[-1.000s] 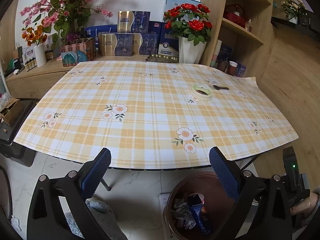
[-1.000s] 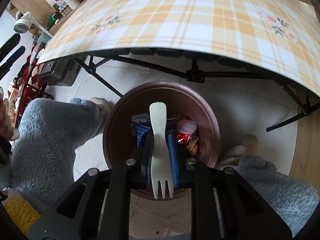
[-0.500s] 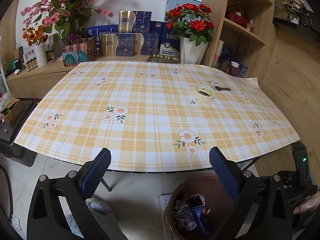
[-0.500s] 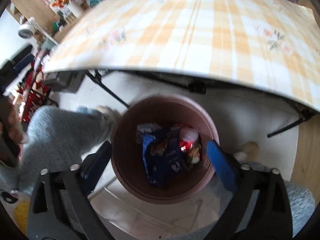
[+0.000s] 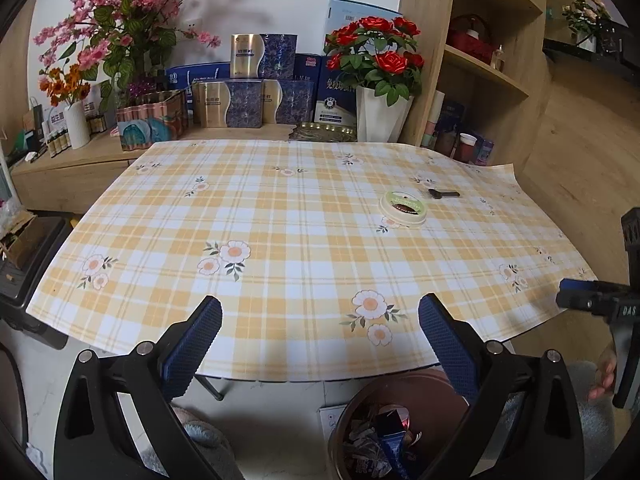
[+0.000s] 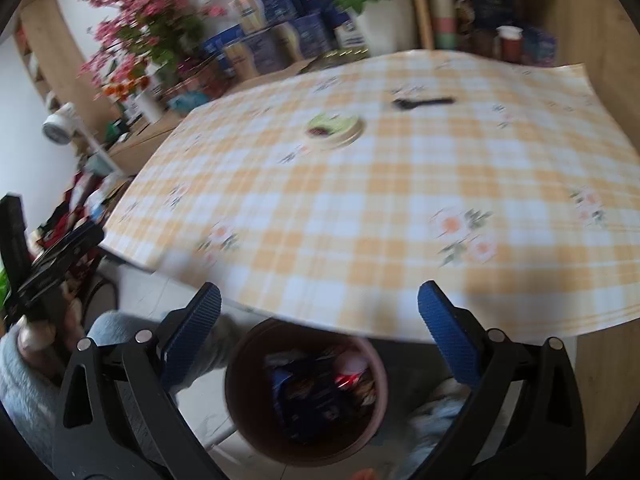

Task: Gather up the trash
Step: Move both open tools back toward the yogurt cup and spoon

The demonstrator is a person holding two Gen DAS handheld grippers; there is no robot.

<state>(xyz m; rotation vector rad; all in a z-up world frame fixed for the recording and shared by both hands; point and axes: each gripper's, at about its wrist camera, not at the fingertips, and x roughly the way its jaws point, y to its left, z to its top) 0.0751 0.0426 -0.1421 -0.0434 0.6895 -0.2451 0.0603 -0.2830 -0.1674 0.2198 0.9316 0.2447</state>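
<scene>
The round brown bin (image 6: 306,390) is full of wrappers, and the right gripper (image 6: 319,334) has just opened wide, holding nothing.

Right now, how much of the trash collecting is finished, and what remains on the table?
Done: the brown bin under the table edge already holds wrappers and a blue packet. In hand: nothing; the right gripper has just been opening and its jaws are empty above the bin, and the left gripper is open and empty too. Left: a round lid and a small black utensil lie on the checked tablecloth.
</scene>
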